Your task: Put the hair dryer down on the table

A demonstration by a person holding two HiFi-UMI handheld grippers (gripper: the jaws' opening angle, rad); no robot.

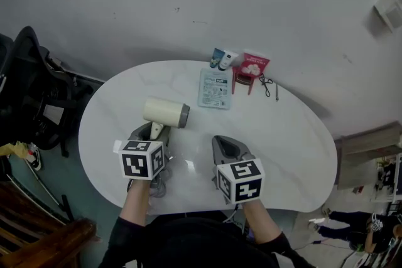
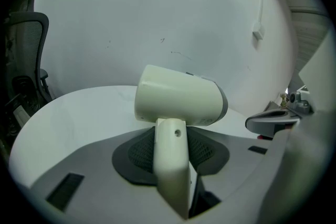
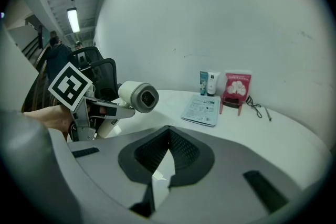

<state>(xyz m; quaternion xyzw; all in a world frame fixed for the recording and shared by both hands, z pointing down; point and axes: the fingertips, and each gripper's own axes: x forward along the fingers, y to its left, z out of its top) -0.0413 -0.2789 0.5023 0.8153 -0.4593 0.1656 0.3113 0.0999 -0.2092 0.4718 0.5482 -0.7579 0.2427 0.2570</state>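
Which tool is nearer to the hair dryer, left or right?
Left. The left tool grips the hair dryer by the handle; the right tool stands apart beside it.

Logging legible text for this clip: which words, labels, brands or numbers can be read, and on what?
Nothing reads clearly.
Pale blue packet: printed, too small to read.
Two tubes: labels too blurred.
Red and pink card: white picture, no legible words.
Hair dryer: no text seen.
Marker cubes: black-and-white squares only.
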